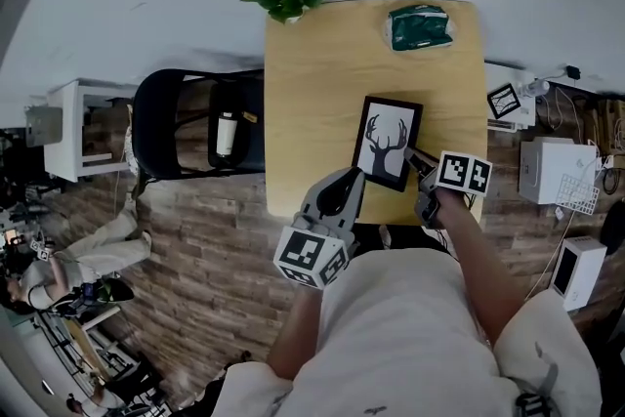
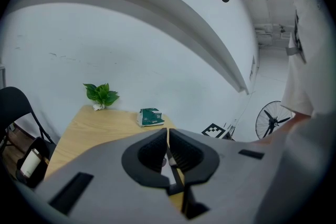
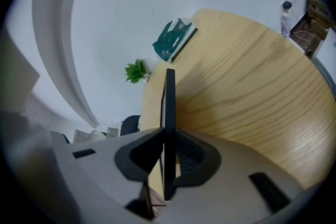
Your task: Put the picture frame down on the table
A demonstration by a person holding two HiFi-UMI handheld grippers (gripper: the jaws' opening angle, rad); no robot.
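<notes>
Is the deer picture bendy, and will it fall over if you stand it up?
Probably stiff: the picture frame looks straight though the right gripper pinches only one edge. It looks thin, so stood on edge it would likely tip. Seems light: one pinch carries it.

Head view: picture frame (image 1: 389, 142) near edge partly hidden behind left claw (image 1: 344, 179) and right claw (image 1: 420, 167); surface (image 1: 312, 93) near edge likewise. Right gripper view: frame edge-on, face unseen. Print on green packet (image 1: 419, 25) unreadable.

The picture frame (image 1: 389, 142), black-rimmed with a black antlered deer head on white, is clamped edge-on between the jaws of the right hand-held gripper (image 1: 416, 159). It reaches forward past them over the table (image 1: 312, 103).
</notes>
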